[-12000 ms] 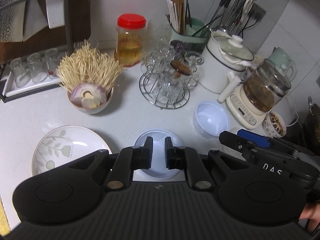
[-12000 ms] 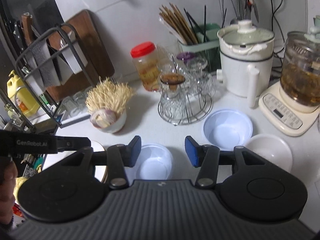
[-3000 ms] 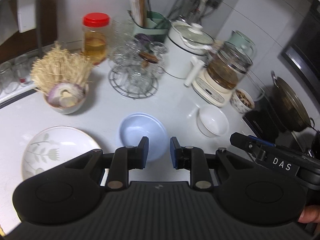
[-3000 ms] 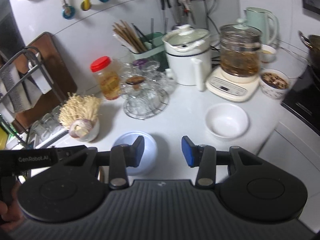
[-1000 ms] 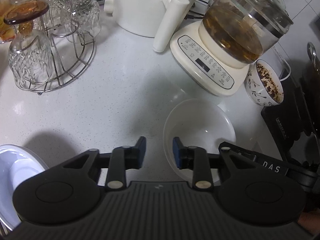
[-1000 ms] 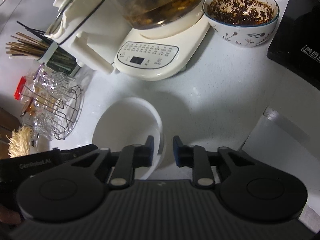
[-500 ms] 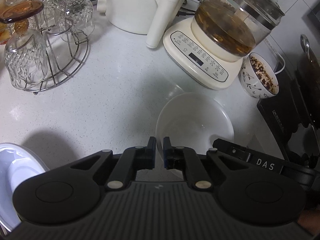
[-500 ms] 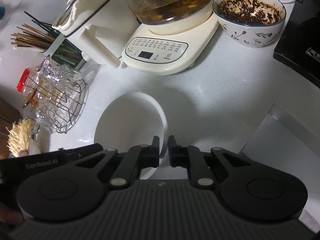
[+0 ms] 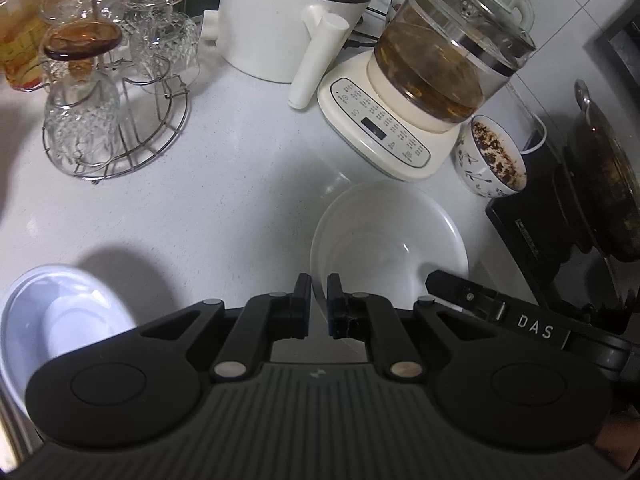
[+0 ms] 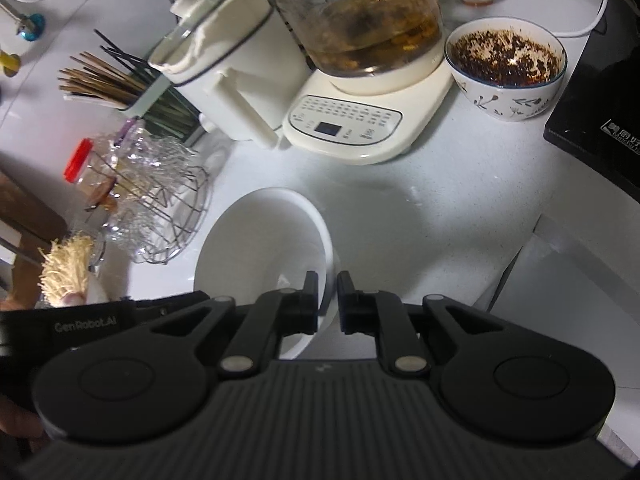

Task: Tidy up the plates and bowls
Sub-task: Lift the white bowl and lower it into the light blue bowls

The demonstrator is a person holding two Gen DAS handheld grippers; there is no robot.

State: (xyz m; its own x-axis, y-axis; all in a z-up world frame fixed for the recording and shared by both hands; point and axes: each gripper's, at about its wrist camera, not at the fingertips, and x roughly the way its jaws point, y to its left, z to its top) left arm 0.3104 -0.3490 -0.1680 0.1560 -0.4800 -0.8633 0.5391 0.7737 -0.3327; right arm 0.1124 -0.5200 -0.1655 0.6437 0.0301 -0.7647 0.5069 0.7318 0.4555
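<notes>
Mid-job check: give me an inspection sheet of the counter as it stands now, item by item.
Surface: white speckled counter, bare in the middle.
Job's things: empty white ceramic bowl, held at its near rim; pale blue plastic bowl at lower left.
Clutter: patterned bowl of dark flakes; glass kettle on cream base; white lidded pot; wire rack of glasses; chopstick holder; red-lidded jar.
Grippers: left hand-held gripper shut on the white bowl's rim; right hand-held gripper shut on the rim at another spot.
Cables: white cord behind the flake bowl.
Surroundings: black induction hob; dark pan.
</notes>
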